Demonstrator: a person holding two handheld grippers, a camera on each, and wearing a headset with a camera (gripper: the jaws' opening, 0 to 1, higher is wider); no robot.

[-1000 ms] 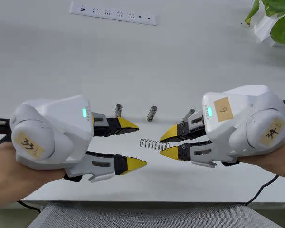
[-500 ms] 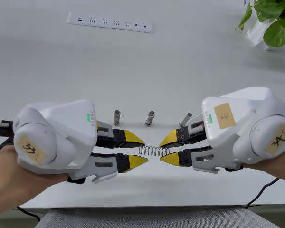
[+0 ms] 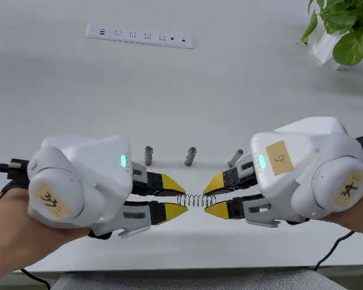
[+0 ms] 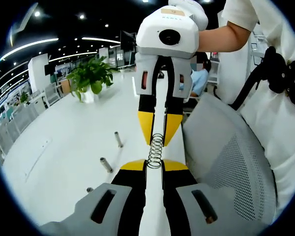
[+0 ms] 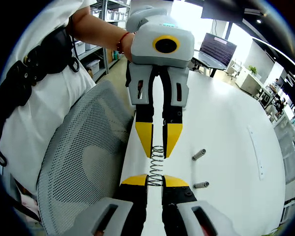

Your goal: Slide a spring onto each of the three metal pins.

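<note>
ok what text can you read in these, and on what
"33L", handwritten: sticker on left gripper
"34R", last letter unsure: side sticker on right gripper
top sticker, right gripper: handwritten character, unreadable
power strip: no readable print

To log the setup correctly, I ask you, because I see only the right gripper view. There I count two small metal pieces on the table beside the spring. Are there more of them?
Observer: Yes. The head view shows three in a row beyond the spring: a left pin, a middle pin and a right pin, which leans beside the right hand-held gripper.
Operator: Is the lamp on my own hand-held gripper lit?
Observer: Yes, a green light glows on its housing.
Operator: What is behind my camera?
Observer: A potted plant at the far right corner of the table.
</note>
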